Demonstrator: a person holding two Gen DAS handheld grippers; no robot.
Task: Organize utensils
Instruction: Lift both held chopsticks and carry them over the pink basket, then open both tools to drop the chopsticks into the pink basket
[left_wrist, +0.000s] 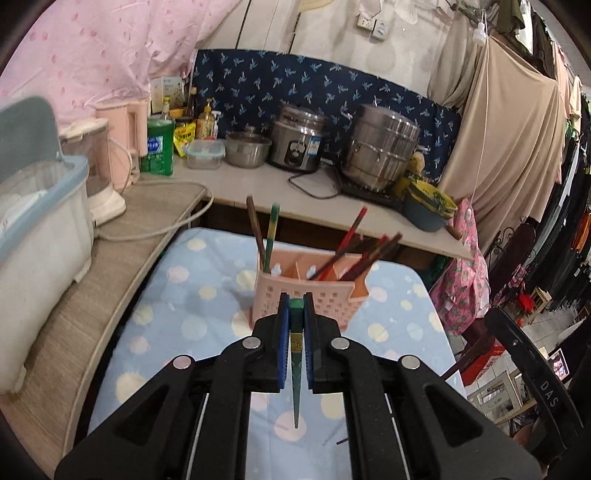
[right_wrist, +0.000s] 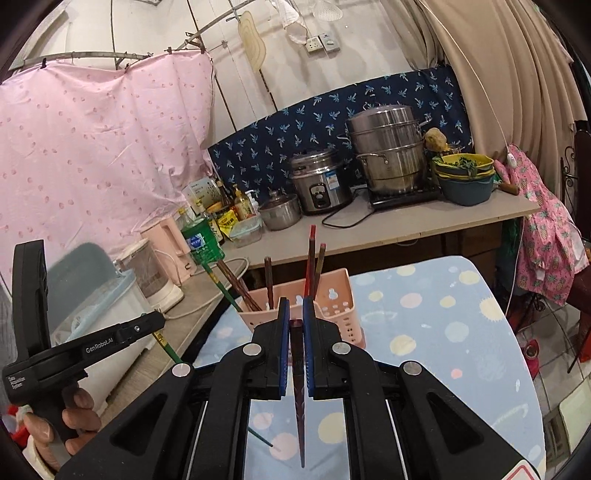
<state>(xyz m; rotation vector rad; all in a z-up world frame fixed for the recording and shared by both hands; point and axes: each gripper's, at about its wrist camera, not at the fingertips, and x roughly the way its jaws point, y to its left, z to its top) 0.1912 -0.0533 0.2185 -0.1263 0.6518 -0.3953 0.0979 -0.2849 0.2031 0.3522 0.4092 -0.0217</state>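
A pink perforated utensil holder (left_wrist: 308, 299) stands on the dotted blue tablecloth (left_wrist: 192, 295), with several chopsticks leaning in it. My left gripper (left_wrist: 296, 306) is shut on a green chopstick (left_wrist: 295, 369), just in front of the holder. My right gripper (right_wrist: 295, 314) is shut on a dark red chopstick (right_wrist: 300, 398), close before the holder (right_wrist: 332, 306). The left gripper (right_wrist: 147, 321) with its green chopstick (right_wrist: 166, 343) also shows at the left of the right wrist view. A loose thin stick (right_wrist: 260, 437) lies on the cloth below.
A counter (left_wrist: 258, 188) behind holds a rice cooker (left_wrist: 299, 142), a steel steamer pot (left_wrist: 380, 147), a steel bowl (left_wrist: 246, 149), a green detergent bottle (left_wrist: 159, 146) and stacked bowls (left_wrist: 428, 206). A white and blue bin (left_wrist: 33, 236) and pink kettle (left_wrist: 125, 140) stand left.
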